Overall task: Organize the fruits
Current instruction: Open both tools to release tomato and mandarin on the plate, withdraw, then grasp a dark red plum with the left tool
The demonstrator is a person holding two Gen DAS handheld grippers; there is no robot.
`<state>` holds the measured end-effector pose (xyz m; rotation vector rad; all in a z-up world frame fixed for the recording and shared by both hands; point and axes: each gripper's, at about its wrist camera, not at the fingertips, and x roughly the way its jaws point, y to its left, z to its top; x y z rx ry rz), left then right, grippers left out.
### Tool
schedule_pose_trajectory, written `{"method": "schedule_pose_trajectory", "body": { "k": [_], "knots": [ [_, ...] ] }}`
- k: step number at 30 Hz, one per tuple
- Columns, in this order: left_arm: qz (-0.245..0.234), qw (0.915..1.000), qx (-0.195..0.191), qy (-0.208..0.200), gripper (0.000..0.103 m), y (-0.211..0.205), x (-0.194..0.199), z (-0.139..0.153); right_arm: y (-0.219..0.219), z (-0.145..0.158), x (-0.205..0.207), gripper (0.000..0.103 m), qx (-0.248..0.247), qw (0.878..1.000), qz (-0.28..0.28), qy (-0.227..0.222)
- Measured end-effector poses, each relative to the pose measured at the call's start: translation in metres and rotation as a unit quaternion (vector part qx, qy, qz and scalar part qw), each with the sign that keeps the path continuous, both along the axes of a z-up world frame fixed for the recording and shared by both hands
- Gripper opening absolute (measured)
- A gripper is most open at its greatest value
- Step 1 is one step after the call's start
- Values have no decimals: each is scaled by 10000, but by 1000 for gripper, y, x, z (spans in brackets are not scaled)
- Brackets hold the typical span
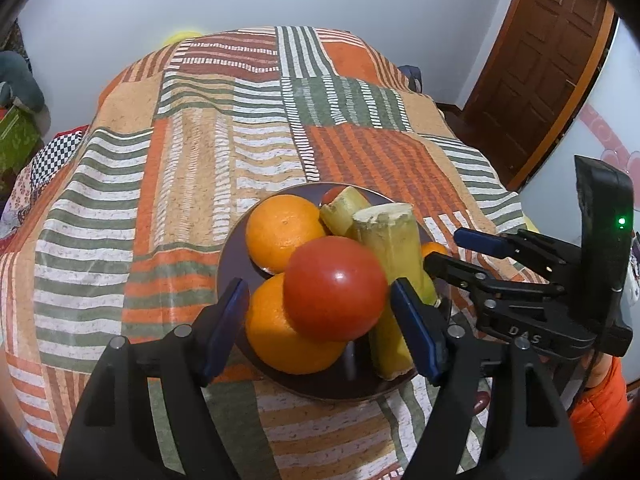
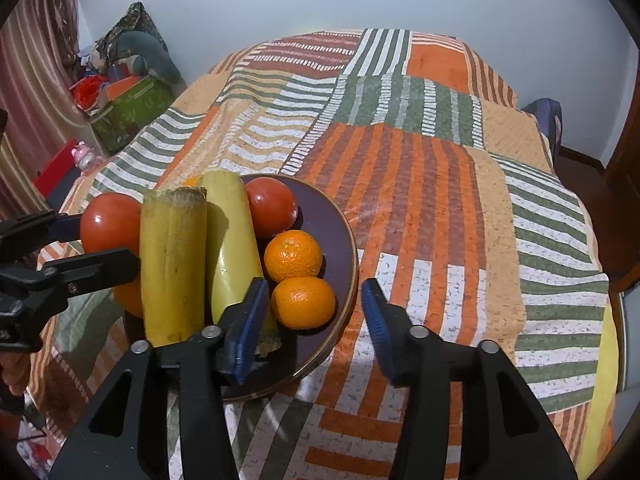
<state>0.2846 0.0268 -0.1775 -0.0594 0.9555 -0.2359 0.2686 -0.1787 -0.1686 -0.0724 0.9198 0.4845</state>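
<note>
A dark purple plate (image 1: 236, 256) (image 2: 340, 216) holds the fruit on the patchwork cloth. A red tomato (image 1: 335, 288) (image 2: 109, 224) rests on top of two oranges (image 1: 284, 226), between the open fingers of my left gripper (image 1: 320, 330) without being pinched. Two yellow-green cane pieces (image 1: 394, 252) (image 2: 174, 256) lie beside it. In the right wrist view a second tomato (image 2: 272, 207) and two small mandarins (image 2: 293, 255) sit on the plate. My right gripper (image 2: 316, 324) is open and empty, straddling the plate's right rim beside a mandarin (image 2: 303, 302).
The patchwork cloth (image 1: 256, 120) covers the table, with its edges falling away on all sides. A wooden door (image 1: 540, 52) stands at the back right. Boxes and soft toys (image 2: 128, 80) are stacked at the far left by a curtain.
</note>
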Motion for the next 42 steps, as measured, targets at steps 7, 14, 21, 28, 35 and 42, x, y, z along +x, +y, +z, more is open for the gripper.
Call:
{"method": "schedule_pose_trajectory", "body": {
  "k": [7, 14, 21, 28, 35, 42],
  "knots": [
    [139, 9998, 18, -148, 73, 8, -14, 13, 1, 13, -11, 47, 26, 9999, 41, -121],
    [320, 9988, 96, -367, 73, 17, -43, 31, -1, 35, -40, 47, -8, 9993, 105, -369],
    [521, 9976, 197, -408, 73, 30, -81, 40, -8, 50, -76, 55, -41, 9984, 151, -543],
    [710, 9967, 288, -259, 73, 40, -122, 32, -13, 47, -103, 55, -48, 9987, 217, -462],
    [792, 9962, 354, 89, 73, 41, -152, 8, -16, 28, -124, 55, -18, 9995, 233, -194],
    [845, 9952, 301, 384, 66, 40, -172, -21, -13, 6, -135, 55, -147, 9995, 283, 31]
  ]
}}
